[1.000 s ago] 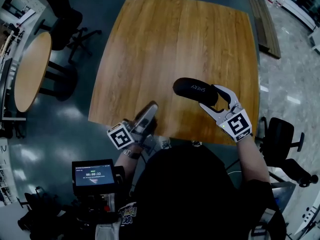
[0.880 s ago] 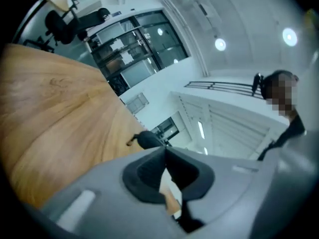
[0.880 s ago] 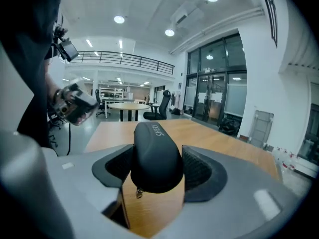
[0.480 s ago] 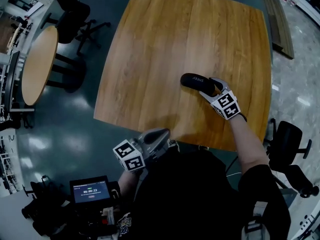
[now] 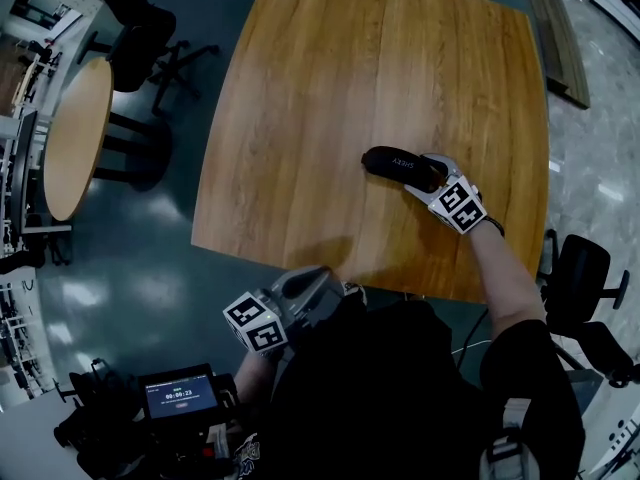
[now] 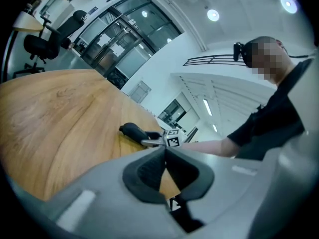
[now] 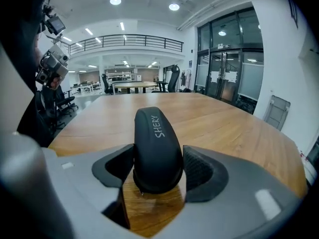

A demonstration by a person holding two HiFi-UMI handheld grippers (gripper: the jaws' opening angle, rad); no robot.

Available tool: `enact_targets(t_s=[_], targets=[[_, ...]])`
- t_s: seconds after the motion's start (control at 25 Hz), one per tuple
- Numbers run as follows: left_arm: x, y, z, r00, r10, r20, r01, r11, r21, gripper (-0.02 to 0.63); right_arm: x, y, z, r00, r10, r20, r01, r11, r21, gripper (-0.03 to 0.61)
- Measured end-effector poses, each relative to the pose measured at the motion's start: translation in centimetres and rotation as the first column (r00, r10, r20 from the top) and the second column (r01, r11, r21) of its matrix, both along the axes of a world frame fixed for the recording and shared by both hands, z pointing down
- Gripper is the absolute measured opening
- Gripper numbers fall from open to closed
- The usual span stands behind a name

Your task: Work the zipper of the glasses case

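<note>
The black glasses case (image 5: pixel 398 167) lies on the wooden table (image 5: pixel 300 118), toward its right side, with white lettering on top. My right gripper (image 5: pixel 425 174) is shut on the case's near end. In the right gripper view the case (image 7: pixel 155 143) fills the gap and both pads press its sides. Its zipper pull is not clear to me. My left gripper (image 5: pixel 322 275) hangs off the table's near edge, close to my body, shut on nothing. In the left gripper view its jaws (image 6: pixel 164 152) meet, and the case (image 6: pixel 131 130) shows far ahead.
A round side table (image 5: pixel 70 138) and office chairs (image 5: pixel 140 28) stand to the left on the dark floor. Another chair (image 5: pixel 575 278) sits at the right. A small screen unit (image 5: pixel 180 393) is at my lower left.
The case was held up in the air by my right gripper and now rests low on the table. My left gripper pulled back from the table's edge toward my body and closed.
</note>
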State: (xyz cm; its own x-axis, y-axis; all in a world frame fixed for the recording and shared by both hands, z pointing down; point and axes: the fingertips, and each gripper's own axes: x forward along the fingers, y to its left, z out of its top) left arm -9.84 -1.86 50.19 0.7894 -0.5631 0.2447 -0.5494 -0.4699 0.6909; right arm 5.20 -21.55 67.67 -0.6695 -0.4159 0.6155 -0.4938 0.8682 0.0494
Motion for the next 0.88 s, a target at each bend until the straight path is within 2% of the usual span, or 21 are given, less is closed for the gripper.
enact_targets(t_s=[0.16, 0.32, 0.36, 0.4, 0.44, 0.48, 0.56, 0.6, 0.76, 0.88], targets=[[-1.1, -0.2, 0.4, 0.999, 0.031, -0.028, -0.03, 0.999, 0.026, -0.002, -0.2, 0.4, -1.3, 1.0, 0.004, -0.025, -0.004, 1.0, 0.013, 0.305], [-1.5, -1.0, 0.1, 0.997, 0.074, -0.027, -0.073, 0.997, 0.033, -0.002, 1.6, 1.6, -5.2, 0.991, 0.121, 0.051, -0.124, 0.989, 0.077, 0.3], [-1.5, -1.1, 0.1, 0.996, 0.09, -0.028, -0.089, 0.995, 0.041, -0.002, 2.1, 2.2, -6.7, 0.98, 0.172, 0.101, -0.18, 0.98, 0.086, 0.237], [-1.5, -1.3, 0.2, 0.994, 0.109, -0.032, -0.107, 0.993, 0.051, -0.002, 2.6, 2.9, -8.3, 0.959, 0.228, 0.167, -0.244, 0.966, 0.082, 0.162], [-1.4, -1.4, 0.3, 0.991, 0.129, -0.041, -0.126, 0.99, 0.061, -0.002, 2.8, 3.8, -10.0, 0.928, 0.283, 0.244, -0.307, 0.95, 0.066, 0.04], [-1.2, -1.4, 0.3, 0.987, 0.151, -0.051, -0.147, 0.987, 0.068, -0.002, 2.8, 5.0, -11.7, 0.89, 0.328, 0.318, -0.359, 0.932, 0.043, 0.005], [-0.3, -1.2, 0.0, 0.978, 0.197, -0.07, -0.191, 0.979, 0.075, -0.002, 2.6, 8.0, -14.5, 0.819, 0.384, 0.425, -0.428, 0.904, 0.008, 0.005], [0.3, -1.0, 0.0, 0.972, 0.222, -0.083, -0.215, 0.973, 0.082, -0.002, 2.3, 9.6, -15.7, 0.796, 0.398, 0.457, -0.448, 0.894, 0.001, 0.005], [3.2, -0.9, -0.1, 0.941, 0.323, -0.095, -0.311, 0.942, 0.124, -0.002, -0.3, 15.0, -19.8, 0.75, 0.401, 0.526, -0.482, 0.876, 0.019, 0.005], [5.3, -0.6, -1.4, 0.935, 0.346, -0.073, -0.33, 0.929, 0.168, -0.002, -1.9, 18.1, -22.9, 0.715, 0.397, 0.575, -0.491, 0.871, 0.009, 0.005]])
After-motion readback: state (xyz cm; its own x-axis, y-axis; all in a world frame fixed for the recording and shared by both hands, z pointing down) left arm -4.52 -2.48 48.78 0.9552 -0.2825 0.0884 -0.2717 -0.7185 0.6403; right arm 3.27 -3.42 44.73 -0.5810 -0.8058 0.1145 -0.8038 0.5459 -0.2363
